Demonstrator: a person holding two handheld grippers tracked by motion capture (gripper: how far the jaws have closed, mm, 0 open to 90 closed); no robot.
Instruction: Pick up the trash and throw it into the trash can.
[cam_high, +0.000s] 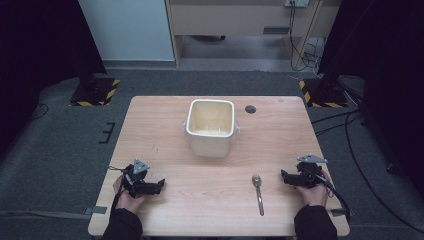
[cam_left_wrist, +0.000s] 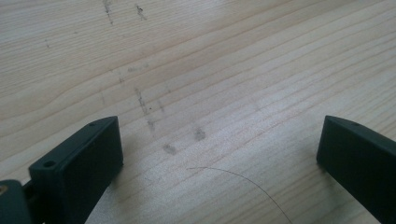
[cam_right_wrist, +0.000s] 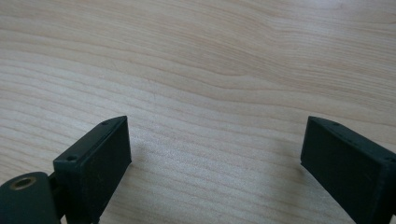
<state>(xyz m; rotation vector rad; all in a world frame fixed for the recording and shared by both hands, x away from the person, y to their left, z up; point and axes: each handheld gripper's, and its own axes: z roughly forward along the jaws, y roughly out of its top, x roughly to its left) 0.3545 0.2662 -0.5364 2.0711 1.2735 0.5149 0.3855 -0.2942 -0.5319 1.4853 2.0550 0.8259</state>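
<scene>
Both tools sit low at the near edge of the tabletop (cam_high: 165, 145) as I run the rig from afar: my left tool (cam_high: 159, 186) and my right tool (cam_high: 283, 175) each have their jaws spread wide, gripping nothing, with bare wood grain between them in both gripper views. The metal spoon (cam_high: 258, 192) lies flat just beside the right tool, bowl pointing away from me, handle toward the near edge, untouched. Farther off, mid-table, stands the cream square container (cam_high: 210, 127), open-topped, well apart from both tools. My worry is the spoon: lying flush on the wood, its thin handle could slip or skate sideways if the jaws close too high, and a skewed pinch might tip it out on the way to the container
</scene>
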